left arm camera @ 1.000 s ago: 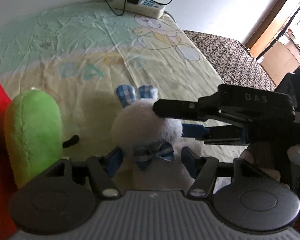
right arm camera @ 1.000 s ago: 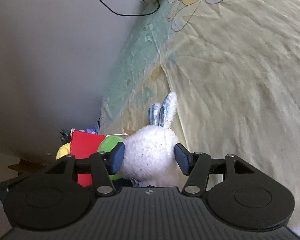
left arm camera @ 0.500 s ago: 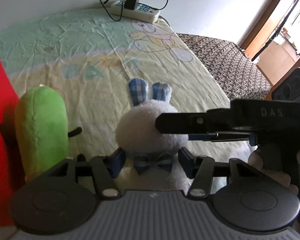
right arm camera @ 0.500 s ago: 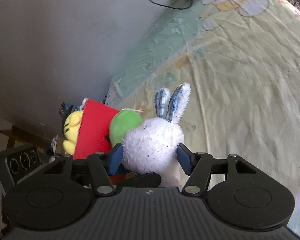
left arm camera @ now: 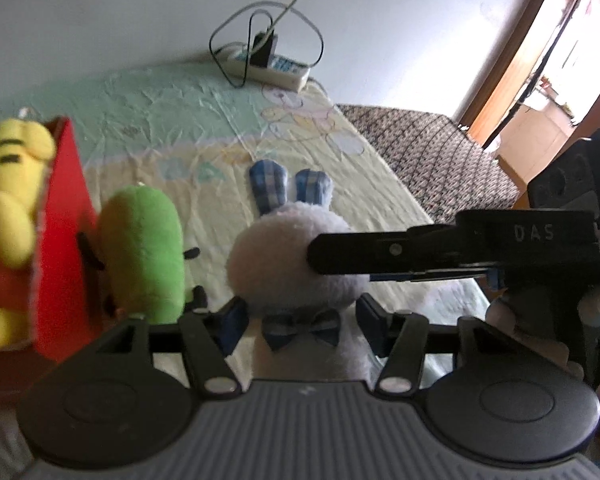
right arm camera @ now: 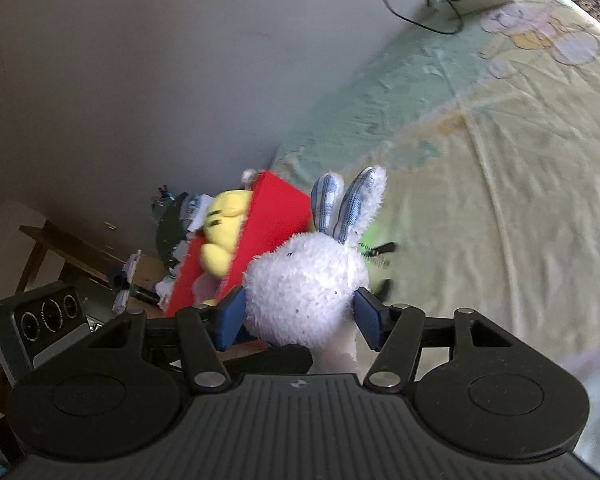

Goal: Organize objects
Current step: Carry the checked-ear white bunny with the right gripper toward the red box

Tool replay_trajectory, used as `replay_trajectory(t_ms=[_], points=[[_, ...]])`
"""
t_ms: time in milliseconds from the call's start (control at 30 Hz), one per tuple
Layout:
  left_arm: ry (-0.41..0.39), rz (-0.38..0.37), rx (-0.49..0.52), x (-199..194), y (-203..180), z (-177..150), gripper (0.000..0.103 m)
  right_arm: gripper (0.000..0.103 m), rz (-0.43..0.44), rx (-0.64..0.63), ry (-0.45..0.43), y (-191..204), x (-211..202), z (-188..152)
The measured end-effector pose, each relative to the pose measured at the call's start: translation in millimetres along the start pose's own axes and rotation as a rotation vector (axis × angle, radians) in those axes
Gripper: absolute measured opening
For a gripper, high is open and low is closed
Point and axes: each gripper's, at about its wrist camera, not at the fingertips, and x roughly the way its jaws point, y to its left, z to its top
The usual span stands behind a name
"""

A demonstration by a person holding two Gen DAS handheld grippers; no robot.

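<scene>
A white plush bunny (left arm camera: 296,252) with blue checked ears and a bow tie is held up over the bed by both grippers. My left gripper (left arm camera: 300,318) has its blue pads pressed against the bunny's neck on either side of the bow tie. My right gripper (right arm camera: 300,312) is shut on the bunny's (right arm camera: 304,292) head, and one of its fingers (left arm camera: 380,248) crosses the head in the left wrist view. To the left stands a red box (left arm camera: 64,240) with a yellow plush (left arm camera: 12,184) in it. A green plush (left arm camera: 140,252) leans against the box.
The bed wears a pale yellow and green sheet (left arm camera: 204,128). A power strip (left arm camera: 268,66) with a plugged charger and looped cable lies at the wall. A dark patterned mattress (left arm camera: 440,160) continues to the right, near a doorway. Cluttered furniture (right arm camera: 100,264) stands beyond the bed's end.
Both grippers have risen with the bunny. The left jaws have narrowed onto its neck. The red box and the yellow plush have come into view beside the green plush.
</scene>
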Motion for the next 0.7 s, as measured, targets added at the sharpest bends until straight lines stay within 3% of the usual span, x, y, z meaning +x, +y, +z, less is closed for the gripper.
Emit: replay_trajectory(t_ms=[367, 700], points=[[-0.123, -0.042, 0.047, -91, 50, -13, 0.058, 0.062, 0.031, -0.069, -0.077, 83, 38, -29], [-0.189, -0.071, 0.052, -139, 116, -22, 0.058, 0.061, -0.009, -0.177, -0.138, 140, 93, -37]])
